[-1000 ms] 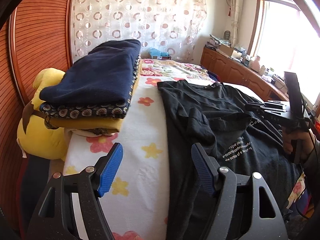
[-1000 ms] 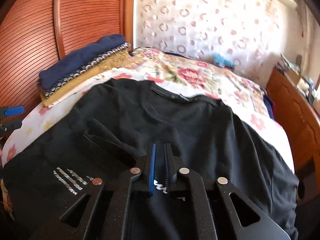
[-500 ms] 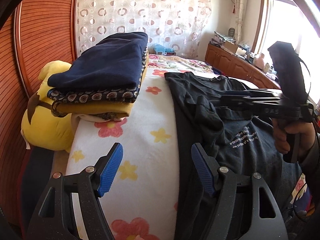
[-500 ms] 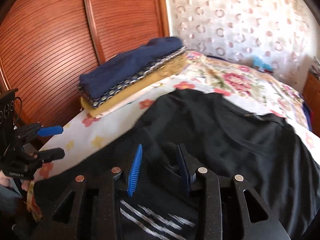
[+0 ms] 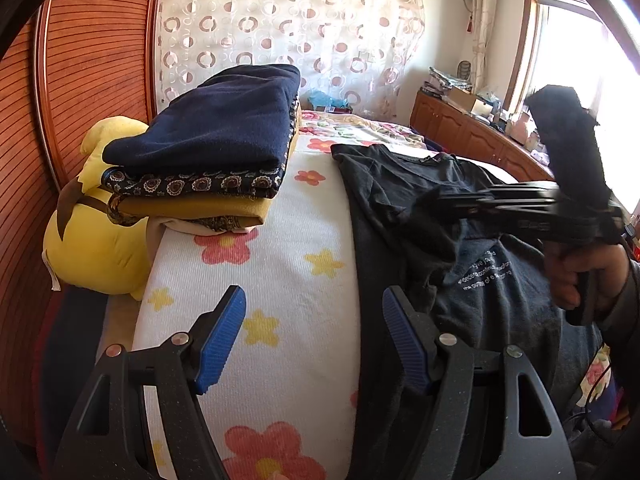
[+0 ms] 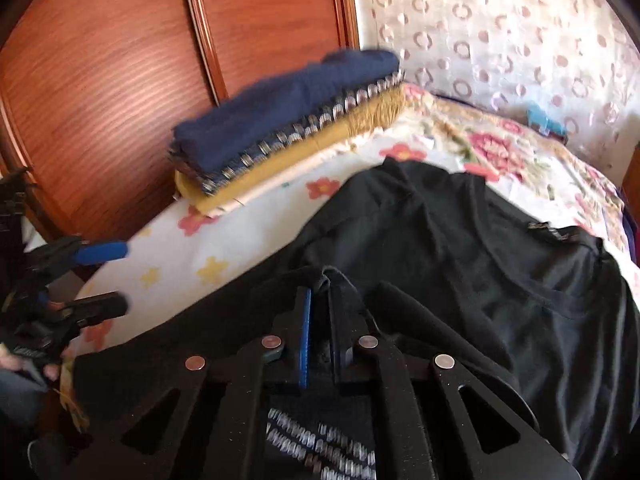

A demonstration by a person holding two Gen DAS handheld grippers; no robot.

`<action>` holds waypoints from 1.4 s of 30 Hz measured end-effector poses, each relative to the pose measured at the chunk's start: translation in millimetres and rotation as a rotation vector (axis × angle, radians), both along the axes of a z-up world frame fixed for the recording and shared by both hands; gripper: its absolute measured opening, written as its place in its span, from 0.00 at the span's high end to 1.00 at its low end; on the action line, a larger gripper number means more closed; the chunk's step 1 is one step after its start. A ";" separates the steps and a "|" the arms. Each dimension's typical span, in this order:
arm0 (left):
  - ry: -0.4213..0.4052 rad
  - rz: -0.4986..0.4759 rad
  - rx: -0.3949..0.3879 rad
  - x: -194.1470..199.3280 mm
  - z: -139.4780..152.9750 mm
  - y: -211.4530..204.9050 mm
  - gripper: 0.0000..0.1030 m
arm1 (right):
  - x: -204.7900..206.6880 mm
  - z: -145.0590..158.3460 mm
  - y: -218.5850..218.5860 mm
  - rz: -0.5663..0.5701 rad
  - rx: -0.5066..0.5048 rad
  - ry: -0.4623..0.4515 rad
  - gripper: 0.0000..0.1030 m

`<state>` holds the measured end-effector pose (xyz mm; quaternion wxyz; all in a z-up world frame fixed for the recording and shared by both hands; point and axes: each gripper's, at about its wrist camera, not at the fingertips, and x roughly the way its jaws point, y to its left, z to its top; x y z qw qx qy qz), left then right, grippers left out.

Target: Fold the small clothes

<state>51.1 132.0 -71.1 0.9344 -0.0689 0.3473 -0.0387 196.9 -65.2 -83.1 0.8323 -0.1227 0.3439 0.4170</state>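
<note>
A black T-shirt (image 5: 400, 184) with white lettering lies spread on the flowered bed sheet (image 5: 272, 280). In the right wrist view the shirt (image 6: 480, 264) fills the lower right. My right gripper (image 6: 320, 292) has its jaws closing on a raised fold of the shirt's left side, and the cloth is pinched between the pads. The left wrist view shows that gripper (image 5: 452, 204) held by a hand over the shirt. My left gripper (image 5: 314, 336) stays open above the sheet at the shirt's left edge, gripping nothing. It also appears at the left of the right wrist view, left gripper (image 6: 118, 278).
A stack of folded clothes (image 5: 208, 148), navy on top, sits at the bed's far left corner; stack (image 6: 288, 120). A yellow plush toy (image 5: 92, 248) is wedged beside the bed against the wooden panel (image 5: 92, 60). A wooden sideboard (image 5: 472, 136) runs under the window.
The right gripper swung left across the shirt, opened, then closed on a fold near the shirt's left side. The left gripper stayed open and nearly still.
</note>
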 end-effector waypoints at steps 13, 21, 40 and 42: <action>-0.026 -0.055 0.017 0.5 9.4 -24.5 0.30 | -70.7 -20.0 -93.2 -0.036 0.018 0.049 0.91; -0.001 -0.091 0.057 15.1 7.0 -40.9 0.30 | -57.4 -17.9 -111.2 -0.138 0.008 -0.014 0.75; 0.143 -0.126 0.123 44.1 -25.9 -56.0 0.30 | 16.3 -51.8 -42.6 -0.140 -0.022 0.080 0.81; 0.141 -0.123 0.123 44.8 -26.3 -56.0 0.30 | 12.9 -51.1 -41.3 -0.112 -0.017 0.066 0.95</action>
